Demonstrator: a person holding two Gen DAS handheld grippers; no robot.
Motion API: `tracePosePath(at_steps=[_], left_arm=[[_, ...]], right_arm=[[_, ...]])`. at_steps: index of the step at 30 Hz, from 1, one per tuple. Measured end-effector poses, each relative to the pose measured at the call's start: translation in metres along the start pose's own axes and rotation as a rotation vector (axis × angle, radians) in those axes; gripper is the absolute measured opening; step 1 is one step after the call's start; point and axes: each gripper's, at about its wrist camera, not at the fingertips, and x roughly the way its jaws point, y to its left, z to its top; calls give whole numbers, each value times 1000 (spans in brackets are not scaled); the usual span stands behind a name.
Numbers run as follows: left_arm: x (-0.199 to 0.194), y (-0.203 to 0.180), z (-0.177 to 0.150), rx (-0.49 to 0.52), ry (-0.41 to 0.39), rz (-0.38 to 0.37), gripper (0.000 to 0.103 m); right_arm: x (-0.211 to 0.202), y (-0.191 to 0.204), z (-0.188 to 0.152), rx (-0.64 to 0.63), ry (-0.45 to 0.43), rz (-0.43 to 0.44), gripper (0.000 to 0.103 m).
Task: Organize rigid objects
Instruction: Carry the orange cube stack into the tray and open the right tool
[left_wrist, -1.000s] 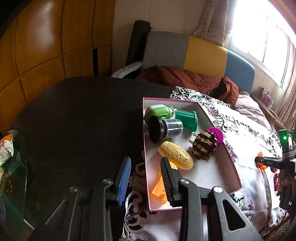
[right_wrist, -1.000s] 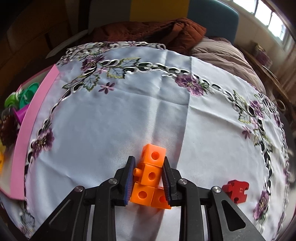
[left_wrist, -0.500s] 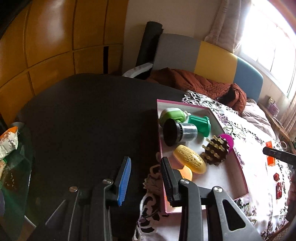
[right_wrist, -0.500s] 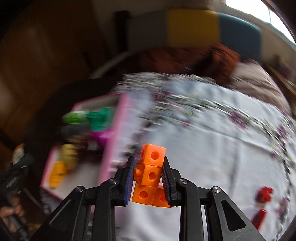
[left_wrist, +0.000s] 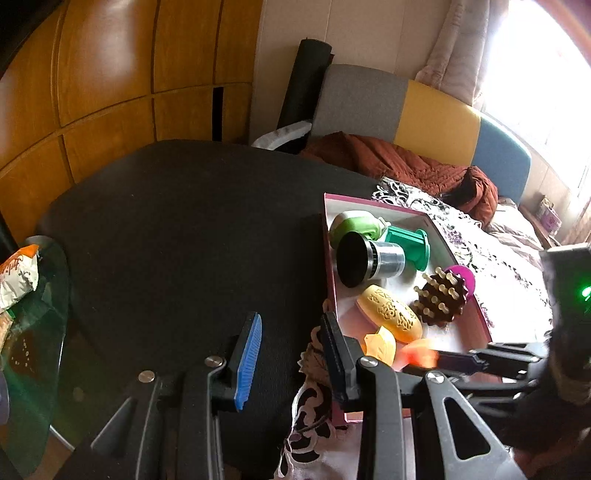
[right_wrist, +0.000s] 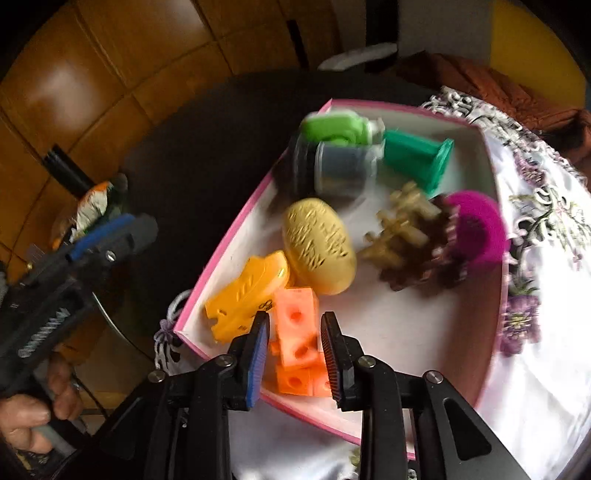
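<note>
A pink-rimmed box (right_wrist: 236, 225) (left_wrist: 484, 323) holds a yellow oval piece (right_wrist: 319, 245), a yellow flat toy (right_wrist: 245, 299), a brown spiked brush with a magenta ring (right_wrist: 439, 236), a dark green spool (right_wrist: 417, 158), a light green item (right_wrist: 332, 129) and a silver-black cylinder (right_wrist: 332, 173). My right gripper (right_wrist: 293, 350) is over the box's near corner, its jaws slightly parted around the orange linked cubes (right_wrist: 297, 347); the picture is blurred. It shows in the left wrist view (left_wrist: 461, 360) too. My left gripper (left_wrist: 290, 350) is open and empty over the dark table, left of the box.
The dark round table (left_wrist: 184, 229) lies left of the box. A white flowered cloth (right_wrist: 546, 295) covers the right part. A glass side table with a snack bag (left_wrist: 18, 273) stands at far left. A sofa with a brown blanket (left_wrist: 399, 162) is behind.
My right gripper has swung left with the orange cubes, from the white cloth to over the box's near corner, and its jaws have parted a little. The left gripper has drifted slightly left.
</note>
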Motion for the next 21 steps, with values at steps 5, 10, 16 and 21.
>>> tracePosePath(at_steps=[5,10,16,21], left_arm=[[1,1,1,-4,3,0,33],[-1,-3,1,8,0,-4,33],[-7,-12,2,35,-13,-9,33],[-10,-22,2,68,-18,-24,33]], right_arm=[[-7,-2,-5,21,-37,27,49],[-31,-14,-12,63,-95,39,51],[-68,-28,-15,81,-181,-21,57],[-95,-58,-26,127,-228,-98,60]])
